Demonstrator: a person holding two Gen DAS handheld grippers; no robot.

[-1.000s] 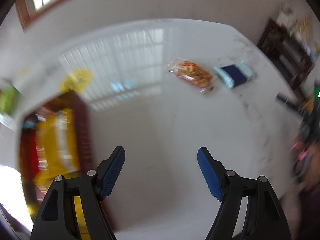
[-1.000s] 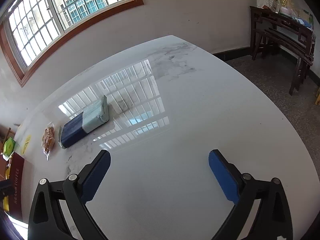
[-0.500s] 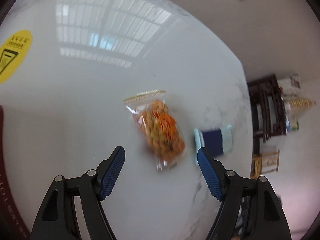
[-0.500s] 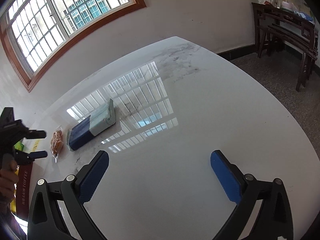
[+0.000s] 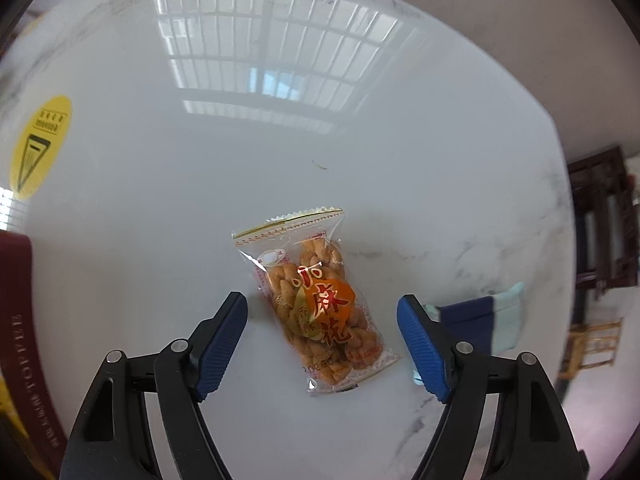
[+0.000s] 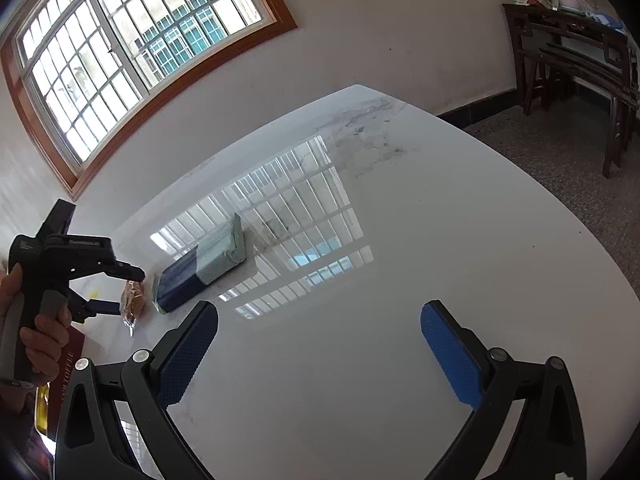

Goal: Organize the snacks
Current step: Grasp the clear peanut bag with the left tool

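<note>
Clear snack packet of golden twists, red label; both grippers gape, holding nothing.

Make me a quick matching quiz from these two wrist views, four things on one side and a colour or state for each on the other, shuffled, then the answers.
Things:
1. snack bag
2. flat packet
3. round sticker
4. left gripper

Descriptions:
A. yellow, stuck flat on the table
B. open, jaws either side of a snack
C. navy and pale green
D. clear wrapper, golden twists inside

Pairs: 1-D, 2-C, 3-A, 4-B
</note>
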